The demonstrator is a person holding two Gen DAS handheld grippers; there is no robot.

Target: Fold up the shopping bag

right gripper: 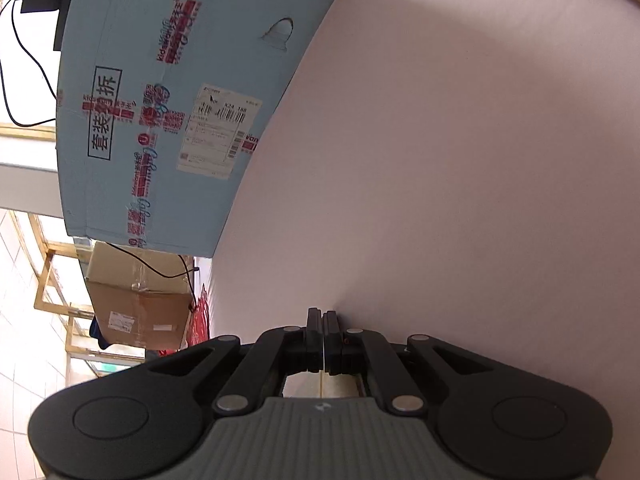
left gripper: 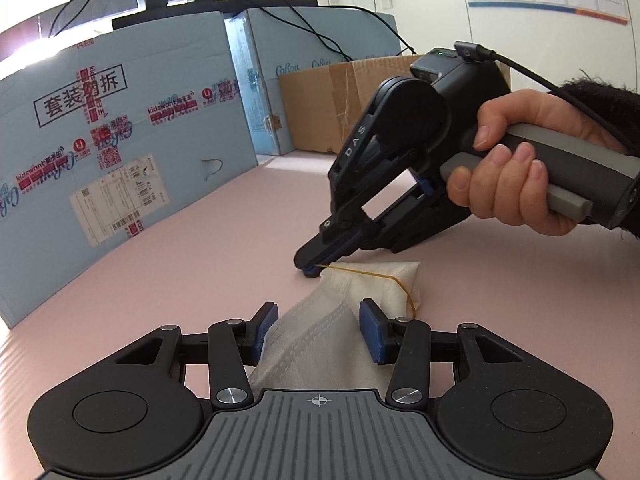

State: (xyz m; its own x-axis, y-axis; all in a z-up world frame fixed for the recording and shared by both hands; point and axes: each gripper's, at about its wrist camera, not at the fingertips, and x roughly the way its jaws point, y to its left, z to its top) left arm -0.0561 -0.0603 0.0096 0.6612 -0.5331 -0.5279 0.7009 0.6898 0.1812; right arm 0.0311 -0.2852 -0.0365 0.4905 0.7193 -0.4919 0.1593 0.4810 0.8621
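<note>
Folded bag (left gripper: 320, 344) pinched btwn left gripper (left gripper: 318, 330) pads, lower centre; right gripper (left gripper: 310, 271) jaws pressed together on rubber band (left gripper: 360, 270) (at bag's far end).

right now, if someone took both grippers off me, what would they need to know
Left gripper: jaws part open around the near end of the folded white bag; whether the pads press it is unclear.
Right gripper: shut on a yellow rubber band, pulling it across the bag's far end.
Bag: a compact bundle on the pink table, in front of the blue box.
Done: folding looks finished.
Left: probably seat the band around the bundle, then let go.
</note>
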